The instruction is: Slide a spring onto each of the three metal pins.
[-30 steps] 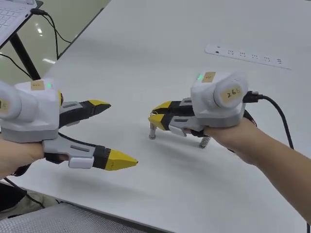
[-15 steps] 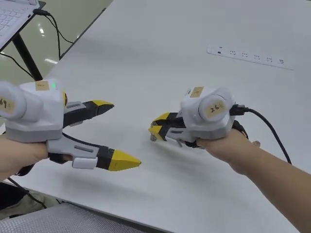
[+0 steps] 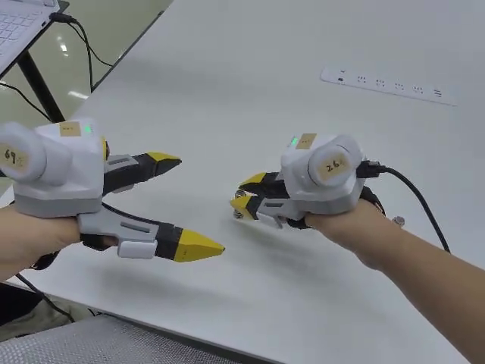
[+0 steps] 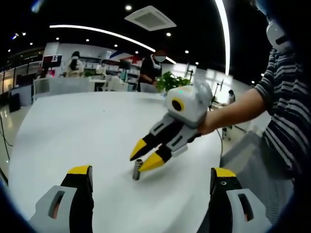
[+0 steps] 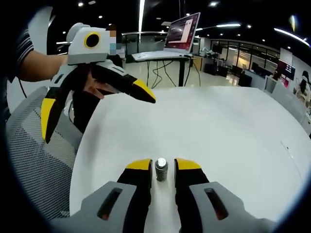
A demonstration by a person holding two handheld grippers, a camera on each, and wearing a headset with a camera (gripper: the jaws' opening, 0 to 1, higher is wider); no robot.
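Observation:
A short metal pin with a spring [image 5: 161,169] on it stands upright on the white table [image 3: 250,91]. My right gripper [image 5: 164,165] straddles it, jaws narrowly open, with a thin gap showing on each side of the spring. In the head view the right gripper [image 3: 248,192] sits low over this pin [image 3: 239,214]. The left gripper view shows the same pin [image 4: 137,170] under the right gripper's yellow tips. My left gripper [image 3: 184,203] hovers to the left, wide open and empty. Behind the right hand peeks another small pin [image 3: 398,221].
A white power strip [image 3: 386,85] lies at the far right of the table. A black cable [image 3: 417,203] trails from the right gripper. A laptop [image 3: 19,19] on a stand sits beyond the left table edge. A mesh chair [image 3: 98,341] is at the near edge.
My right gripper has dropped lower toward the table over the sprung pin, and the hand now covers the second sprung pin. The left gripper has drifted slightly right, still open.

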